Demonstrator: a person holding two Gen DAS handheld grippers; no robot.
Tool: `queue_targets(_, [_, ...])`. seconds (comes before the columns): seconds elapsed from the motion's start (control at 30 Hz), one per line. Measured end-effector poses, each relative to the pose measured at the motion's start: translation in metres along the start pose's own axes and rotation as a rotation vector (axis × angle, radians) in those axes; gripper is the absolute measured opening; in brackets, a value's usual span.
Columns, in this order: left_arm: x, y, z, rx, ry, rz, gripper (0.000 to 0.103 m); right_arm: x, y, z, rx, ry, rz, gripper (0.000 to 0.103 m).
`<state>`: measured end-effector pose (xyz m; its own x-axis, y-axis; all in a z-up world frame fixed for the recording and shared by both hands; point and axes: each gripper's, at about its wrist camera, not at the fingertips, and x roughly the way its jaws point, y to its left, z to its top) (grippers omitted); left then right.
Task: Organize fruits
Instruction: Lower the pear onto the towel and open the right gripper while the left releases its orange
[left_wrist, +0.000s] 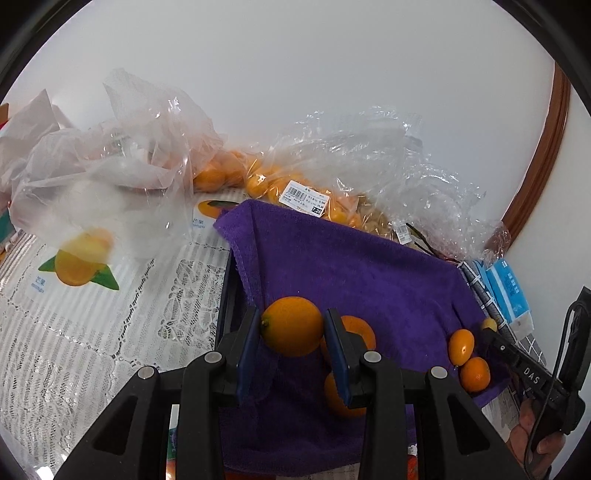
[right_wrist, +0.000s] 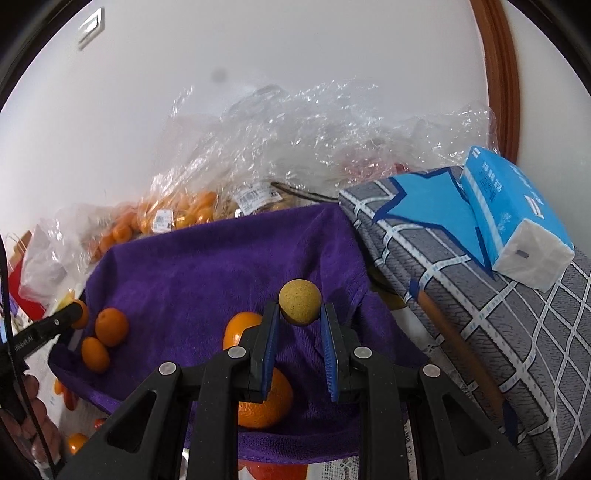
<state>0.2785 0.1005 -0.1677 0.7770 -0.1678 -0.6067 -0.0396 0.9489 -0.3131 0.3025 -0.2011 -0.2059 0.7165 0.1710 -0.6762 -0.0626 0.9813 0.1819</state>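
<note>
The left gripper (left_wrist: 291, 328) clamps a round orange citrus fruit (left_wrist: 291, 326) above a purple terry towel (left_wrist: 369, 280). The right gripper (right_wrist: 300, 317) pinches a small tan, rough-skinned fruit (right_wrist: 300, 302) — more oranges (right_wrist: 110, 326) lie on the cloth.

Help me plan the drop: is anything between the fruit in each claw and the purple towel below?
Nothing visible blocks either. The left claw holds an orange fruit over the purple towel, with loose oranges just behind. The right claw holds a tan round fruit above bare towel.
</note>
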Motion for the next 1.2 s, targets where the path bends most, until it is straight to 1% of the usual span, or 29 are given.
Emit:
queue_targets(0.23, [0.005,-0.003,-0.001,0.013,0.016,0.019,0.034,0.001,0.002,-0.002,-0.014,0.012,-0.014,0.023])
queue_targets(0.4, [0.005,-0.003,-0.002,0.015,0.017,0.023,0.034,0.005,-0.003,-0.001,0.010,0.034,-0.013,0.023])
queue_targets(0.53, [0.006,-0.003,-0.002,0.024,0.020,0.022,0.034,0.004,-0.005,-0.001,0.012,0.026,-0.009,0.023])
queue_targets(0.6, [0.007,-0.004,-0.002,0.025,0.021,0.018,0.034,0.004,-0.004,-0.001,0.009,0.027,-0.005,0.027])
queue_targets(0.67, [0.007,-0.004,-0.002,0.025,0.019,0.018,0.034,0.004,-0.004,-0.001,0.013,0.028,0.001,0.038])
queue_targets(0.7, [0.006,-0.004,-0.002,0.025,0.016,0.016,0.034,0.003,-0.004,0.000,0.018,0.026,0.005,0.040])
queue_targets(0.77, [0.006,-0.004,-0.002,0.026,0.011,0.014,0.034,-0.001,-0.005,0.001,0.027,0.017,0.012,0.049])
queue_targets(0.8, [0.004,-0.004,-0.001,0.026,0.006,0.013,0.034,-0.004,-0.005,0.001,0.032,0.004,0.014,0.051])
queue_targets(0.87, [0.001,-0.005,-0.001,0.027,-0.010,0.009,0.037,-0.009,-0.006,0.002,0.037,-0.024,0.007,0.057])
queue_targets(0.9, [0.000,-0.005,-0.001,0.030,-0.017,0.005,0.042,-0.011,-0.007,0.002,0.040,-0.033,0.001,0.059])
queue_targets(0.93, [-0.002,-0.007,-0.001,0.036,-0.026,-0.001,0.043,-0.013,-0.008,0.003,0.045,-0.036,-0.001,0.061])
queue_targets(1.03, [-0.006,-0.011,-0.002,0.058,-0.045,0.002,0.043,-0.020,-0.009,0.004,0.060,-0.051,0.012,0.061])
queue_targets(1.2, [-0.015,-0.013,-0.002,0.065,-0.093,0.000,0.043,-0.037,-0.007,0.002,0.056,-0.115,0.035,0.061])
